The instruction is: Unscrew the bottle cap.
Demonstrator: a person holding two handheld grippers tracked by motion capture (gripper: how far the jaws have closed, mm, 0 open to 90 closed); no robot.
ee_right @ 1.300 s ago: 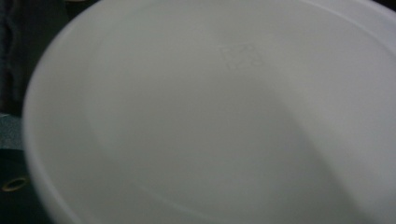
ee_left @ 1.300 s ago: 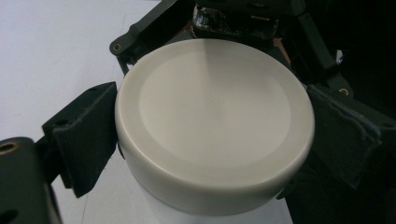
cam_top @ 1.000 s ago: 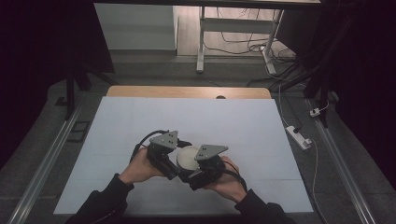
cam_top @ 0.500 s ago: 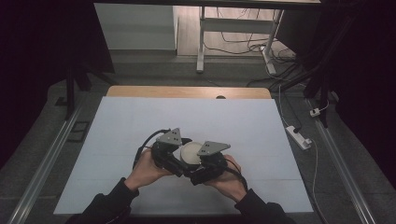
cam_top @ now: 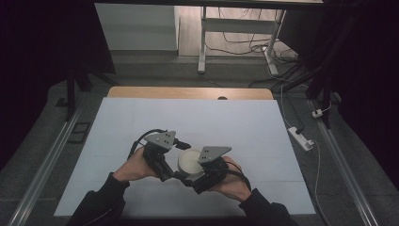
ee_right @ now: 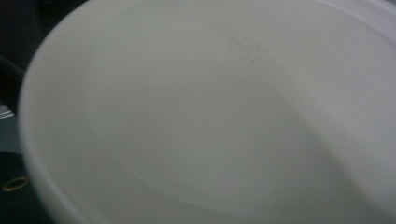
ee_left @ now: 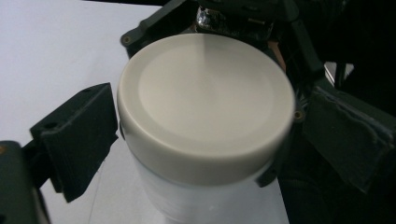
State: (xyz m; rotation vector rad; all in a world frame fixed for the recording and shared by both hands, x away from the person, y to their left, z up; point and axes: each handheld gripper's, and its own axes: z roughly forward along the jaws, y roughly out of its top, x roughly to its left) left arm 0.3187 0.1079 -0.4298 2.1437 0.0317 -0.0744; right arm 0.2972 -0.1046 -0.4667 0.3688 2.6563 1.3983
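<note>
In the high view, a round white jar (cam_top: 190,160) sits low on the near half of the white table (cam_top: 235,127), held between the two grippers, each gripped by one of the person's hands coming in from the bottom edge. The left gripper (cam_top: 165,160) presses in from the jar's left and the right gripper (cam_top: 203,170) from its right and near side; both carry a grey three-cornered plate on top, and black cables loop away behind them. From this height the jaw tips are hidden under the plates and the jar, so their spread cannot be read here. In the left gripper view, the jar stands between the two black jaws, its smooth, matt, cream-white lid (ee_left: 205,105) a flat disc with a rounded edge and a faint raised ring near the rim, over a paler, translucent white body (ee_left: 201,200). The left jaw's blocky black pad sits just beside the lid's edge, and the right jaw's worn, rough-surfaced pad lies close on the other side; the jaws are spread wide around the lid, though I cannot tell whether they actually clamp it. The other gripper's dark frame shows behind the jar. In the right gripper view, a blurred, smooth white curved surface of the jar (ee_right: 210,121) lies very close to the camera, with a faint embossed mark; the jaws are out of sight there, so their state cannot be told.
</note>
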